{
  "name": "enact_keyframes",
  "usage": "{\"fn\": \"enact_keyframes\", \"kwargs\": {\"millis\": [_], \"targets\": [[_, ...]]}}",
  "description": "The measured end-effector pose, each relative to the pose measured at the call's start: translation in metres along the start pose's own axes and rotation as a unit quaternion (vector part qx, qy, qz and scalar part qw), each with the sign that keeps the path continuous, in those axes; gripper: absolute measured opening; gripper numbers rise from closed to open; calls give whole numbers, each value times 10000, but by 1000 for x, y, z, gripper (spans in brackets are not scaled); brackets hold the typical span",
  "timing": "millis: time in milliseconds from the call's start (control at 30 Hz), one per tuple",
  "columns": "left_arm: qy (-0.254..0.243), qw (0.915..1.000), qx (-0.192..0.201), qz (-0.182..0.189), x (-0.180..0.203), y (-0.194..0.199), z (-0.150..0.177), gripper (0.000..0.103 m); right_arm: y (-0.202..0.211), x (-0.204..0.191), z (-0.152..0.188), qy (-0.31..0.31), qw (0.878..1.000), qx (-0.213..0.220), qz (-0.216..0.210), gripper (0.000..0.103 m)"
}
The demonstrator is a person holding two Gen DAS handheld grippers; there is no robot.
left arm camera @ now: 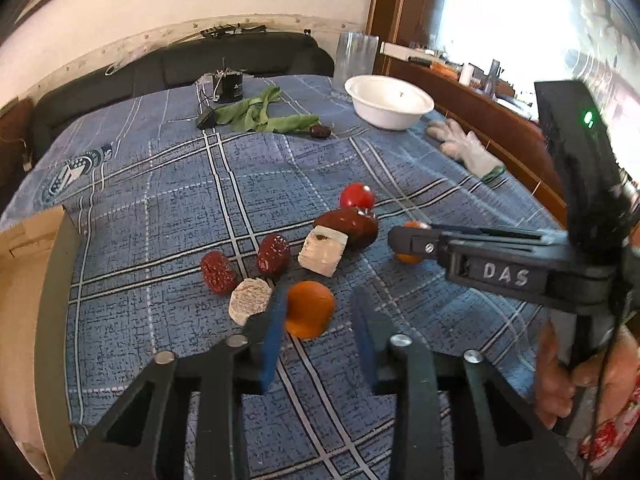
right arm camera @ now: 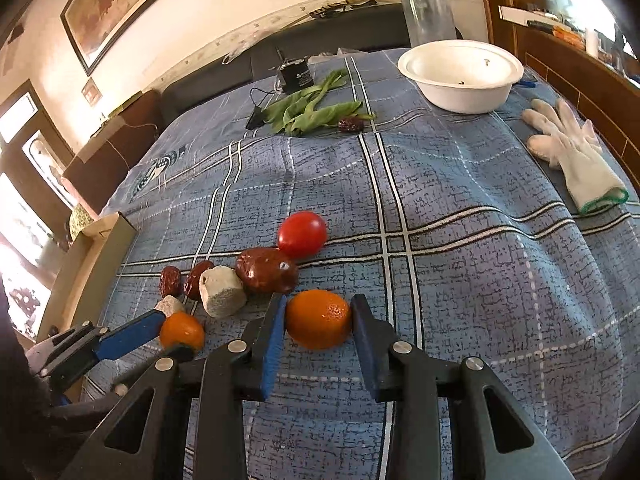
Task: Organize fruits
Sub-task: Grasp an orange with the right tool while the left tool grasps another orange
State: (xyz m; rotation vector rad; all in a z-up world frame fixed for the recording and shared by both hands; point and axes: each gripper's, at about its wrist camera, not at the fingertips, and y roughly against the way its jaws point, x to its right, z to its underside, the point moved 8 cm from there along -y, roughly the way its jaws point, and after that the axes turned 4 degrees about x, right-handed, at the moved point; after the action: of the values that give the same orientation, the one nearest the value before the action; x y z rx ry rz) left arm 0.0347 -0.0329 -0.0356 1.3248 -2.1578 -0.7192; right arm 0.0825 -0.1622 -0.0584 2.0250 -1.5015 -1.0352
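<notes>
Fruits sit in a loose cluster toward the near middle of the tabletop [right arm camera: 460, 208], and both hands are going in at once. The right gripper [right arm camera: 318, 322] has its blue pads pressed against either side of the larger orange [right arm camera: 319, 318] — jaws narrowed right down onto it, fruit resting on the cloth. Over on the left, the left gripper [left arm camera: 318, 314] is nearly closed around the smaller orange [left arm camera: 310, 309]; one pad touches its side, the other I can't quite confirm from its own camera, though the right wrist view shows fingers on both sides of it. Just beyond lie the cherry tomato [right arm camera: 302, 234], a glossy brown fruit [right arm camera: 266, 270], two red dates [left arm camera: 218, 272] and two pale chunks [left arm camera: 324, 252]. The white bowl [right arm camera: 462, 76] waits empty at the far right corner, well apart from all this. So this is the grasp step. Next, I'd say: lift both oranges clear without nudging neighbours, then carry them across to that bowl.
</notes>
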Motion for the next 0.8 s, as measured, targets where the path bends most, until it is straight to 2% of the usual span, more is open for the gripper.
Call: {"fn": "enact_keyframes", "kwargs": {"millis": [67, 133, 233, 333, 367, 433, 567, 800], "targets": [[105, 9999, 9, 72, -2, 0, 0, 28, 0, -1, 0, 44, 10000, 6, 25, 35], [109, 9999, 1, -47, -5, -4, 1, 30, 0, -1, 1, 62, 10000, 8, 34, 35], [101, 9999, 46, 26, -3, -6, -1, 40, 0, -1, 0, 45, 10000, 6, 21, 37], [-96, 9999, 20, -85, 2, -9, 0, 40, -2, -1, 2, 14, 10000, -22, -12, 37], [-148, 9998, 13, -147, 3, -9, 0, 39, -2, -2, 2, 23, 10000, -29, -12, 37], [-204, 9994, 53, -257, 2, -6, 0, 20, -2, -3, 3, 49, 10000, -6, 30, 35], [-20, 9998, 110, -191, -5, -2, 1, 20, 1, -4, 2, 69, 9999, 80, 81, 35], [-23, 9998, 168, -106, -1, 3, 3, 20, 11, -7, -2, 82, 9996, 282, 43, 35]]}}
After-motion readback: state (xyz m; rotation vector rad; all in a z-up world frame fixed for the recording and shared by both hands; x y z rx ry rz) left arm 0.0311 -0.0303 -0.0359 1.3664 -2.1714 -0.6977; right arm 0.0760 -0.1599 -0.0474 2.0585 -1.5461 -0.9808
